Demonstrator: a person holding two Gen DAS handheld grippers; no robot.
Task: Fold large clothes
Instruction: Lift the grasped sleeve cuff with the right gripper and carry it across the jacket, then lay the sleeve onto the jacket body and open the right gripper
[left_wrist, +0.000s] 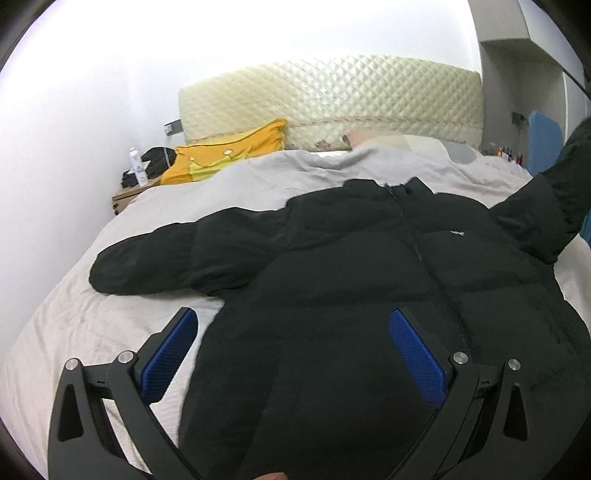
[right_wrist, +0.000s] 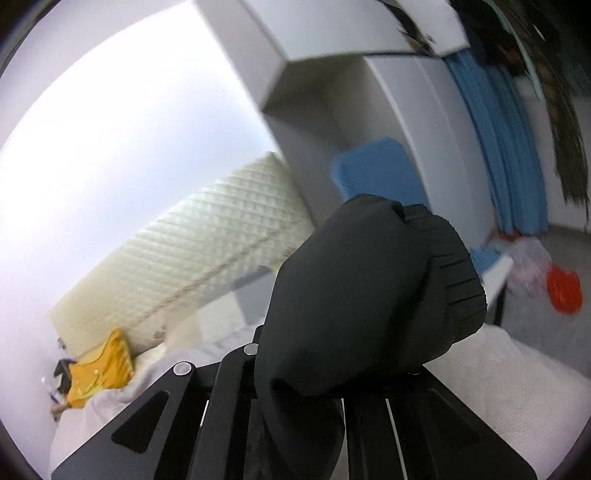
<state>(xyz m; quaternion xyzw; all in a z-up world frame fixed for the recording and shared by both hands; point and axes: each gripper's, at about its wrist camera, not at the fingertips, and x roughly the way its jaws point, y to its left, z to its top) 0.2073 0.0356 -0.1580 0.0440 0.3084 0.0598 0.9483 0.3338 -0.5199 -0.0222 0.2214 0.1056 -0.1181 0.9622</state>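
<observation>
Black puffer jacket (left_wrist: 369, 266) lies front-up, zipped, across a pale grey bedspread (left_wrist: 92, 325), collar toward the far headboard side. One sleeve stretches flat to the left; the other sleeve rises off the bed at the far right edge of the left wrist view. Left gripper (left_wrist: 293, 343) hovers over the near hem, blue-padded fingers (left_wrist: 168, 354) spread wide, one over bare bedspread, the other over the jacket body, pinching nothing. Right gripper (right_wrist: 332, 369) is lifted and tilted, clamped on the ribbed knit cuff (right_wrist: 458, 280) end of the black sleeve (right_wrist: 351, 288), which bunches over the fingers and hides the tips. Right wrist view is motion-blurred. Cream quilted headboard (left_wrist: 332, 92) stands at the far end, a yellow cushion (left_wrist: 229, 151) leaning near its left side. Small wooden nightstand (left_wrist: 125, 195) at far left carries a white spray bottle (left_wrist: 138, 168) and a dark bag (left_wrist: 159, 160). Blue padded chair back (right_wrist: 376, 170) sits beside a white wardrobe (right_wrist: 406, 110) on the right.
</observation>
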